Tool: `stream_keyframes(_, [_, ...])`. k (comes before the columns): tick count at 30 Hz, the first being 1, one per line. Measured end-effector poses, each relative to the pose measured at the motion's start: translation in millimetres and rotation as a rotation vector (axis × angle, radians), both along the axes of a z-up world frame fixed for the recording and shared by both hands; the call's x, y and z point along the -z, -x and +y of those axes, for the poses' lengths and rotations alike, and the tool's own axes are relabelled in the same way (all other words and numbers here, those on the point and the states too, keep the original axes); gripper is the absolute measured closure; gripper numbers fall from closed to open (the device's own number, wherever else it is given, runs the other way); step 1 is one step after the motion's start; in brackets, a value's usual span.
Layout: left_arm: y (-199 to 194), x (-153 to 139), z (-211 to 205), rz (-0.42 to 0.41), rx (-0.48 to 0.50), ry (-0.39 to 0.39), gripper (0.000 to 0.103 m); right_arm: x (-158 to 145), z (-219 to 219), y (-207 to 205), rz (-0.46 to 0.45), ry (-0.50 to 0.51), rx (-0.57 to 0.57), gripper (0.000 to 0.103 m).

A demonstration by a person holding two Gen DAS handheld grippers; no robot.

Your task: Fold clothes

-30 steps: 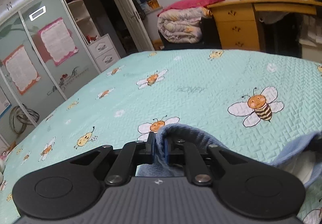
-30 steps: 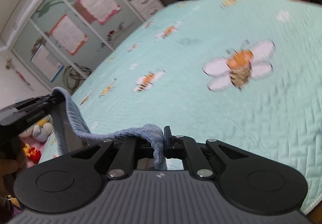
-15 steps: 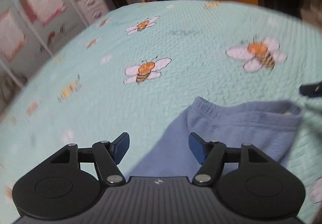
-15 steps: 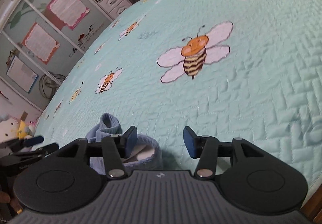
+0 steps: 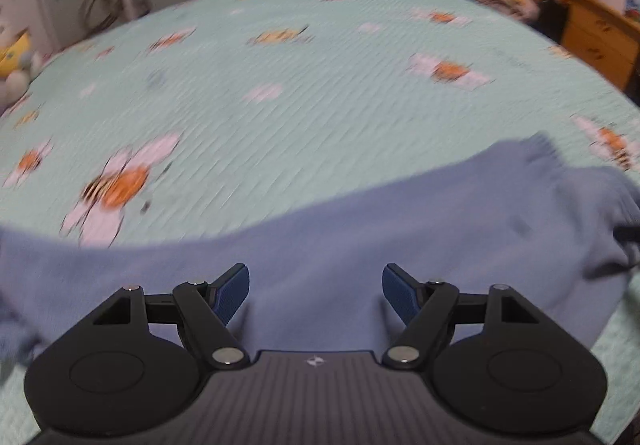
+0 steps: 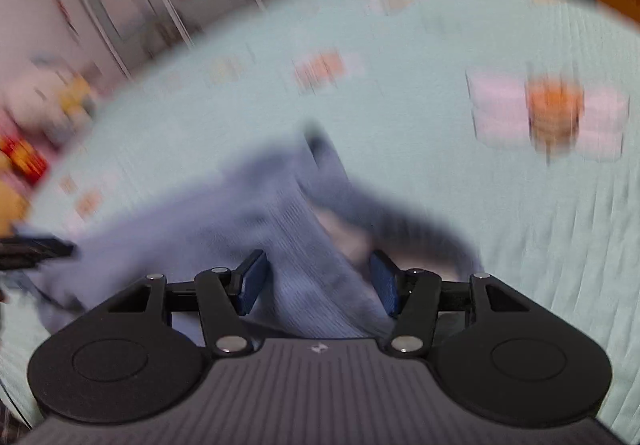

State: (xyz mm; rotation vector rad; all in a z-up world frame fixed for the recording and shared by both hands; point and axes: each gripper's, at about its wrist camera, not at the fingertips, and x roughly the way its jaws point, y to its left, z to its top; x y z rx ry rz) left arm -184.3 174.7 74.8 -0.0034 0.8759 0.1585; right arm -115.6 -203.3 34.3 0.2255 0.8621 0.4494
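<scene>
Blue garment lies loose on the bee-print bedspread. Left gripper and right gripper both spread over it after opening, pinching nothing. Risk: the bunched collar end near the right gripper folds crooked if grabbed unflattened.

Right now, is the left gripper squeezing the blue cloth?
No, the left gripper stands open above the blue cloth, its blue pads far apart with nothing pinched between them.
</scene>
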Motion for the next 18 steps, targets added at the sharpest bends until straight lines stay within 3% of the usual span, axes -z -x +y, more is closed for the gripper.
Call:
stream_keyframes(2, [11,3,6,-0.013,-0.025,0.038,0.026,12,-4,0,0.028,0.002,0.001,0.047])
stream_keyframes(5, [24,3,10,-0.045,-0.054,0.093,0.026,4,-11,8,0.022,-0.018,-0.009,0.046])
stream_keyframes(13, [35,-6,27,-0.132,-0.107,0.205,0.026,-36,-26,7,-0.062,-0.242,-0.046,0.044])
stream_keyframes(15, [31,-12,33,-0.147,-0.105,0.167,0.026,-43,-25,0,-0.081,-0.256,-0.049,0.039])
stream_keyframes(18, [22,-20,44,-0.168,-0.114,0.082,0.026,-45,-17,-17,-0.115,-0.182,-0.040,0.037])
